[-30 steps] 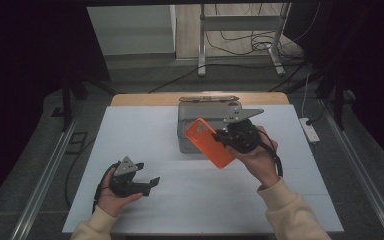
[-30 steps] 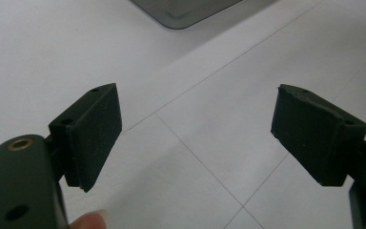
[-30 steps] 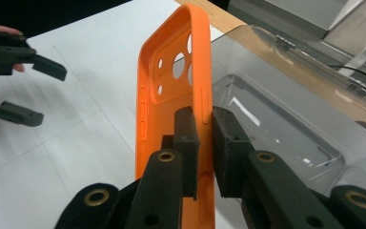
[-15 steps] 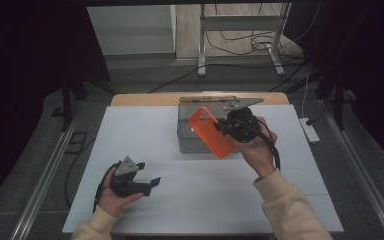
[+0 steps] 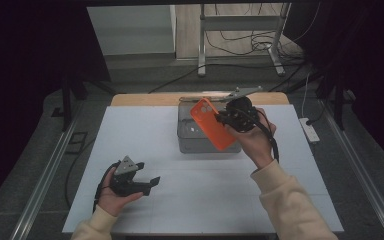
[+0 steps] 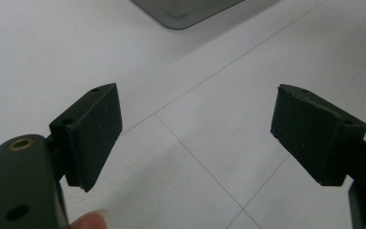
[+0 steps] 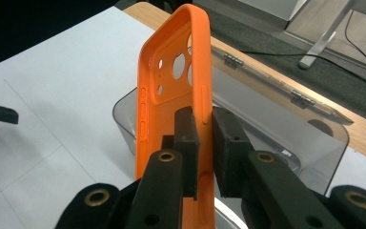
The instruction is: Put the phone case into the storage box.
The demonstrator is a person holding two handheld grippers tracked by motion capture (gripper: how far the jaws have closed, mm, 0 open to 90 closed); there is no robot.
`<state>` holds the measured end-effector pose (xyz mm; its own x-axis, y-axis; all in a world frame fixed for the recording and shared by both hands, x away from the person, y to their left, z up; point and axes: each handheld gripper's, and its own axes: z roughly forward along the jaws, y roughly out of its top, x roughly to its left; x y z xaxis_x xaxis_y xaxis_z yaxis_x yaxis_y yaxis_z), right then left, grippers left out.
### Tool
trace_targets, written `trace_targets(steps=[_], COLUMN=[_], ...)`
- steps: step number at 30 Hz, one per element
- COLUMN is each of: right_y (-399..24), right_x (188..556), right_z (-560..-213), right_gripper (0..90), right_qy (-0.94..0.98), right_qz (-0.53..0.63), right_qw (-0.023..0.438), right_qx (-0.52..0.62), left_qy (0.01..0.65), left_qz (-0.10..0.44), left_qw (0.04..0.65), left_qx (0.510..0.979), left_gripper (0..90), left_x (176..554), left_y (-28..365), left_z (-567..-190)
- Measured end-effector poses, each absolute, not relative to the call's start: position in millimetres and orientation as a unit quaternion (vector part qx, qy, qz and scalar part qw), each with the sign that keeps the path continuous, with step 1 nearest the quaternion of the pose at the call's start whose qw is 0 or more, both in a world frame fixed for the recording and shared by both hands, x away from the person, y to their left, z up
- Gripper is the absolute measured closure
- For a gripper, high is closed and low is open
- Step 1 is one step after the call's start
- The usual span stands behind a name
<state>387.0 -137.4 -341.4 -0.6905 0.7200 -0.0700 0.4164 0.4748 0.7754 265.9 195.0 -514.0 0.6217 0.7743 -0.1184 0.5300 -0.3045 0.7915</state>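
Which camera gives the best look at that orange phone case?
The right gripper view: the orange phone case stands close, camera cut-outs and side clear. The high view shows it small above the grey box.

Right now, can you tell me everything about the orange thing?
It is an orange phone case, empty, smooth and rubbery-looking, with round camera holes near its top and small button slots along one side. The right gripper is shut on one long edge, one jaw inside the case and one outside. The case is held off the table, tilted, above a clear grey box with a hinged lid.
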Motion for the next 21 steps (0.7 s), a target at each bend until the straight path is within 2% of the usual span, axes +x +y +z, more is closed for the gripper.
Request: trace_targets(steps=[8,21], right_y=[-131,-130], right_x=[396,416], right_z=[-335,-337], right_gripper=[81.1,81.1], right_qy=[0.838,0.829], right_qz=[0.364,0.346], right_qw=[0.216,0.220], right_qx=[0.344,0.380], left_qy=[0.409,0.410], left_qz=[0.144,0.145], left_qw=[0.425,0.427], left_qx=[0.794,0.793], left_gripper=[17.8,17.8], left_x=[266,266], left_y=[195,194], left_z=[-514,-513])
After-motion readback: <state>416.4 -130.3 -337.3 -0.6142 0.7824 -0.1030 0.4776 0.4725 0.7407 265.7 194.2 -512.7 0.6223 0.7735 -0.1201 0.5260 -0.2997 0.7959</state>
